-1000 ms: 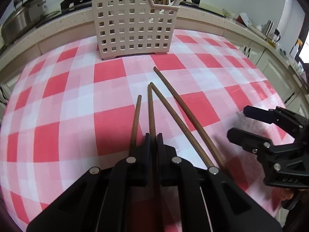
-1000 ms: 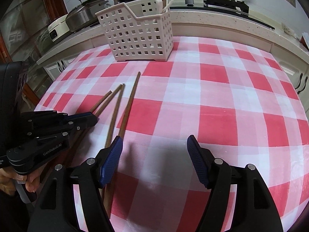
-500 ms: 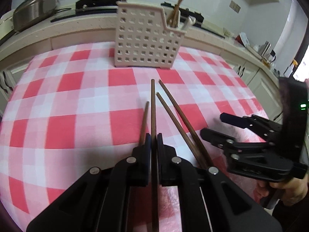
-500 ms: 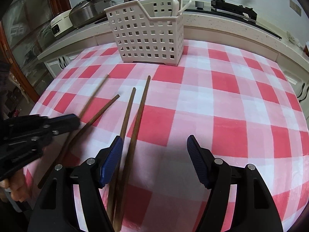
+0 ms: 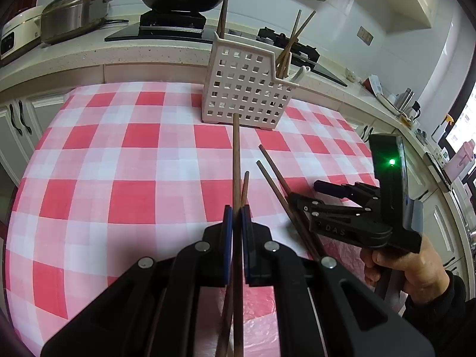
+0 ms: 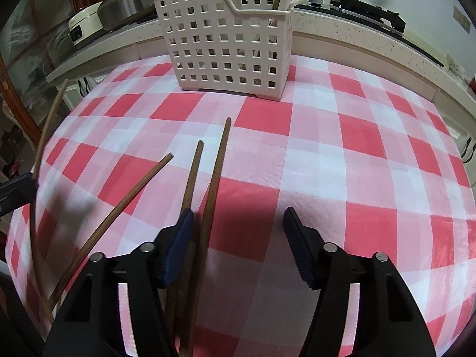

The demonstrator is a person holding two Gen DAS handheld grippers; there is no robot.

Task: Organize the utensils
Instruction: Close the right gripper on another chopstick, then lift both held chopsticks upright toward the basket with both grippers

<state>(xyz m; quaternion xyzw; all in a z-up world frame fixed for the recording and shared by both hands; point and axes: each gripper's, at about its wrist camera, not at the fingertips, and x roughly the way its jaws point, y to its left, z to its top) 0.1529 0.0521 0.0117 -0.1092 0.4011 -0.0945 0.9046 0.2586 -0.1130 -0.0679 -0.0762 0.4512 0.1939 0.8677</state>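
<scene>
The left claw is pressed together on one chopstick, lifted off the desk. The right claw is spread wide above two chopsticks, holding nothing.

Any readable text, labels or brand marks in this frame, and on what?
"DAS": raised letters on the right gripper body, left wrist view; possibly part of a longer mark.
White cooker panel: marks too small to read.
Nothing legible on the utensil basket or chopsticks.
</scene>
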